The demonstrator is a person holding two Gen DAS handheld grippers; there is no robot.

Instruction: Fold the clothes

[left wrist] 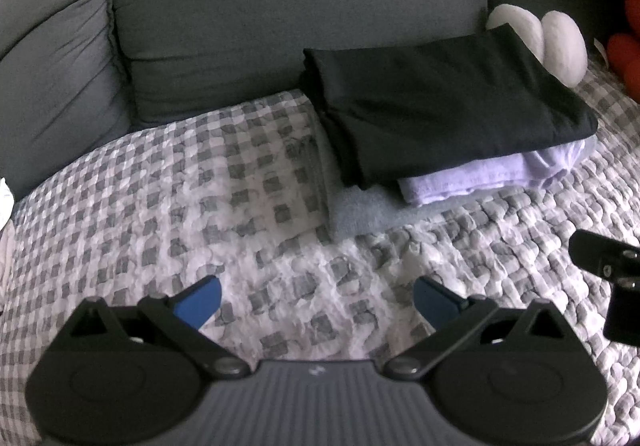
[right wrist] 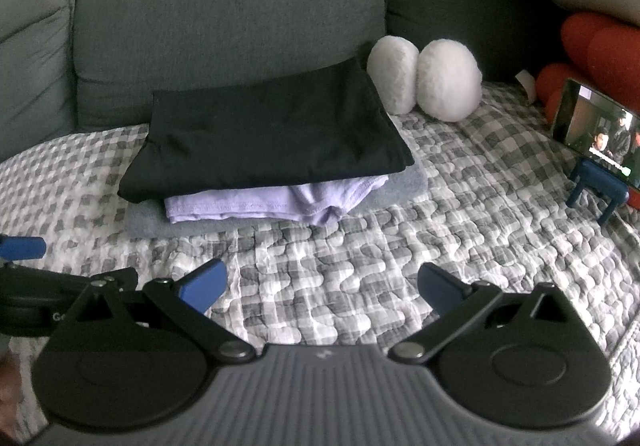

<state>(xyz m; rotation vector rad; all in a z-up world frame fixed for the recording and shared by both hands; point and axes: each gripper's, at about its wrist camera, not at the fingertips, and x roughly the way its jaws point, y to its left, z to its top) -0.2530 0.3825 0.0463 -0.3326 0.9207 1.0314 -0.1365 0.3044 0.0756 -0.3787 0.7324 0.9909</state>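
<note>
Both hand-held grippers, left [left wrist: 316, 298] and right [right wrist: 322, 288], hover released over a checked quilt [right wrist: 400, 246] on a grey sofa [right wrist: 232, 6], with a folded black garment [right wrist: 264, 134] topping the pile at 12 o'clock.

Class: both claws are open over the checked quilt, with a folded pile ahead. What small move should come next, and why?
Probably draw both claws back: the left claw and right claw are open and hold nothing, and the black garment already lies folded on the pile.
</note>
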